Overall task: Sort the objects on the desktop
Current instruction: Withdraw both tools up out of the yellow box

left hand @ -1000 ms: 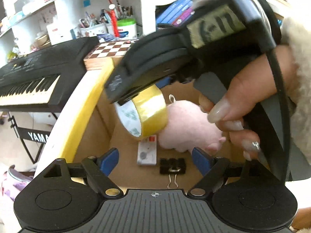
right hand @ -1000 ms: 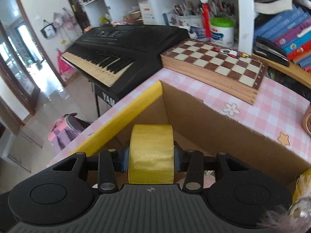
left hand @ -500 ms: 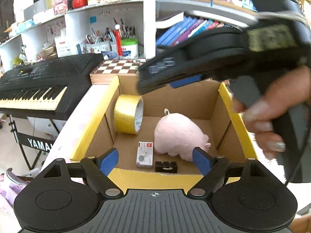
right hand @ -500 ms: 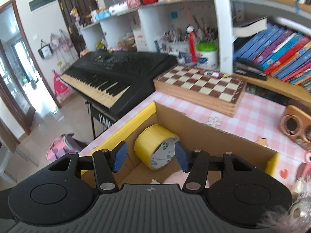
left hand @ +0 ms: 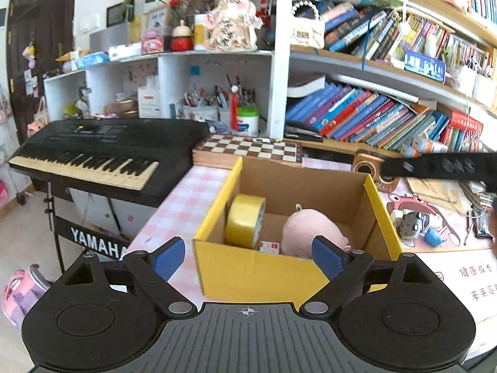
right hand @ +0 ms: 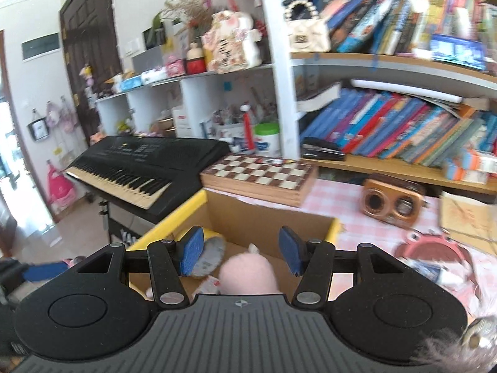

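Note:
A cardboard box with yellow rims (left hand: 257,267) stands on the pink checked table. Inside it a yellow tape roll (left hand: 243,220) stands on edge against the left wall. Beside it lie a pink plush pig (left hand: 310,233) and a small white and red card (left hand: 269,246). My left gripper (left hand: 248,256) hovers before the box's front wall; its jaws are opening with nothing between them. My right gripper (right hand: 241,252) hangs open and empty above the box (right hand: 174,217), over the tape roll (right hand: 209,256) and the plush pig (right hand: 245,275). One of its fingers (left hand: 435,169) shows at the right edge.
A black keyboard (left hand: 93,155) stands left of the table. A chessboard (left hand: 248,149) lies behind the box. A wooden speaker (right hand: 391,203), a small toy (left hand: 410,222) and papers lie to the right. Bookshelves fill the back.
The right gripper let go of the yellow tape roll, which now stands in the box. Both grippers drew back and up from the box, and the right one left the left view's middle.

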Tool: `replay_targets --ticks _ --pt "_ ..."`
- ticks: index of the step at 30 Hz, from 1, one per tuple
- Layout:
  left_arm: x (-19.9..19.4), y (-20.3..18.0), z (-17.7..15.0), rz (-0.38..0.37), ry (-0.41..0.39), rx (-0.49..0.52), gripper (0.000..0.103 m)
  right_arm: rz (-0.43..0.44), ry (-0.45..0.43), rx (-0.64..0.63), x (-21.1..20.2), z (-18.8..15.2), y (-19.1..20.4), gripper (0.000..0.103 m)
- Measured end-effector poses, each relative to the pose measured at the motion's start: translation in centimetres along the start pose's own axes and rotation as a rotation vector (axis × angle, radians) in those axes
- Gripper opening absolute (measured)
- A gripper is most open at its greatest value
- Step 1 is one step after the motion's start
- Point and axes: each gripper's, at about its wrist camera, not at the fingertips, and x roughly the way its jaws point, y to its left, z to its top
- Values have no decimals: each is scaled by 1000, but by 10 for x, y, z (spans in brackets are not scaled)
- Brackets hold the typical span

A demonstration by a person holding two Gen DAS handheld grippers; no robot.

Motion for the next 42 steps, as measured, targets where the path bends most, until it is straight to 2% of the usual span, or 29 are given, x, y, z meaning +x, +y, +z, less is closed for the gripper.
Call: replay_targets --ticks 12,18,23,37,42 --pt "-40 8 -33 -39 10 5 91 -100 -28 32 -68 -59 22 52" --pt "-57 1 -51 -42 13 58 91 -117 5 -1 -89 -96 40 52" --pt "-62 0 -65 -61 40 62 92 -123 44 10 -100 -123 54 52" --pt "-69 -15 -90 -103 99 108 92 -168 110 -7 -110 -156 68 55" --pt "-69 -20 -96 -101 122 116 98 -202 123 -8 -112 -162 67 57"
